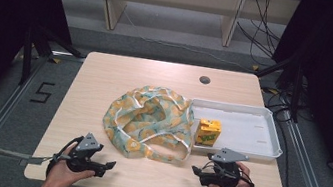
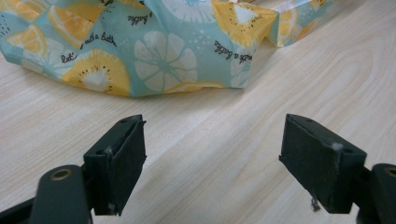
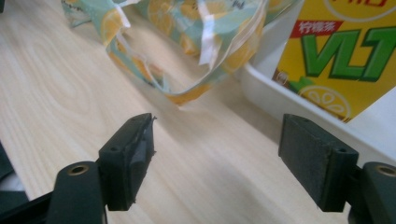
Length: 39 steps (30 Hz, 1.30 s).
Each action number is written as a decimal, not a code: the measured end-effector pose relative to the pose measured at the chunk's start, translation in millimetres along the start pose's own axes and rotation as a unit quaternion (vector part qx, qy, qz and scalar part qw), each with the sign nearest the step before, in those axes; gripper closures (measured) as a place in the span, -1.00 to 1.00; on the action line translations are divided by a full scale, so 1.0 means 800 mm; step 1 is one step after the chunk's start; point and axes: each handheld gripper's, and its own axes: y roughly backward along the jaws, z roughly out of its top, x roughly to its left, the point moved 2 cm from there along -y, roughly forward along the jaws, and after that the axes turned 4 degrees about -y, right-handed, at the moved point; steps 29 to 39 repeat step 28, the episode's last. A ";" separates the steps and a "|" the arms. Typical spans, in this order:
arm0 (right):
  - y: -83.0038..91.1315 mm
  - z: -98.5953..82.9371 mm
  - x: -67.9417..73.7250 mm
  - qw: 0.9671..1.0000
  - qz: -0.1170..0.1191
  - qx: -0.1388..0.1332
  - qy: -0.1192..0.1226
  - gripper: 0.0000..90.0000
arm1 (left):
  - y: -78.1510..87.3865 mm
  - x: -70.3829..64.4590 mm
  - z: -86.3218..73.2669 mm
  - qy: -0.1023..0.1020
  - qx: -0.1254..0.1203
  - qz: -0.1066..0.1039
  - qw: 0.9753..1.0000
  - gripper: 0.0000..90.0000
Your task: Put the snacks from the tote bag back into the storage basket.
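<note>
Both grippers rest low in the frame, left gripper and right gripper wide apart, empty. Fruit-print bag lies mid-counter; juice carton stands in white tray. Likely next: pinch the bag's rim, avoiding loose folds.

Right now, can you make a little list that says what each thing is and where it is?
table: light wood
bag: fruit-print, crumpled, at the table's middle
tray: white, to the right of the bag
carton: yellow drink box standing in the tray's left end
left gripper: open, near the front edge, holding nothing
right gripper: open, in front of the tray, holding nothing
</note>
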 end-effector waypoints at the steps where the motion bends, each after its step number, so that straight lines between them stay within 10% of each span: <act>1: 0.000 -0.001 0.001 1.000 0.002 0.001 0.006 -0.40 | -0.001 -0.003 0.000 0.014 -0.004 -0.002 1.000 -0.52; 39: 0.005 -0.031 0.009 0.998 -0.013 0.059 -0.015 -0.54 | -0.001 -0.004 -0.001 -0.006 0.004 0.001 1.000 -0.55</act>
